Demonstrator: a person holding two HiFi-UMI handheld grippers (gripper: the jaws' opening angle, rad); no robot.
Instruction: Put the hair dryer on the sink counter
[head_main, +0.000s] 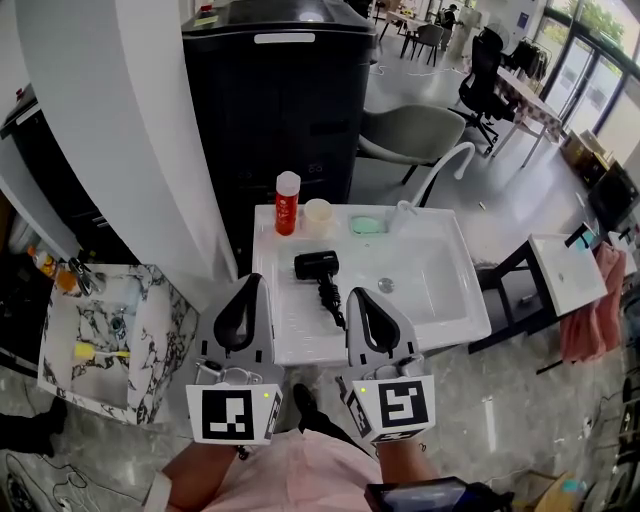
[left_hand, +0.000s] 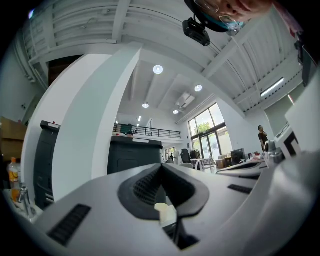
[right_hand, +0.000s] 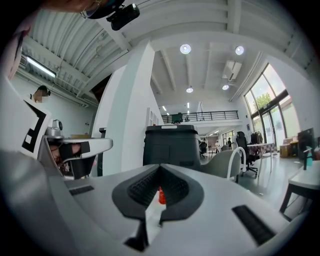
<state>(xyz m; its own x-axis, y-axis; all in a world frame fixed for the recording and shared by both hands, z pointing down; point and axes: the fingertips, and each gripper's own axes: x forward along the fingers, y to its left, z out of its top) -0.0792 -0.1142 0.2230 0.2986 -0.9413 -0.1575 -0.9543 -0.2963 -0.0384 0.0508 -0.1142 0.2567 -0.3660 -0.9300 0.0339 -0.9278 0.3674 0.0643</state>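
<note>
The black hair dryer (head_main: 316, 265) lies on the flat left part of the white sink counter (head_main: 290, 340), and its cord (head_main: 331, 297) trails toward the front edge. My left gripper (head_main: 250, 285) hovers at the counter's front, left of the cord, shut and empty. My right gripper (head_main: 358, 296) is held just right of the cord, also shut on nothing. In the left gripper view the left gripper (left_hand: 161, 169) has its pads together, and a cream cup (left_hand: 162, 209) shows below them. In the right gripper view the right gripper (right_hand: 160, 169) is closed, and a red bottle (right_hand: 161, 196) shows through the gap.
A red bottle (head_main: 287, 203), a cream cup (head_main: 318, 216) and a green soap (head_main: 367, 225) stand along the counter's back edge by the white faucet (head_main: 432, 178). A black cabinet (head_main: 280, 90) stands behind. There is a marble sink (head_main: 150, 330) at left and a grey chair (head_main: 412, 132) and a small white table (head_main: 565, 272) at right.
</note>
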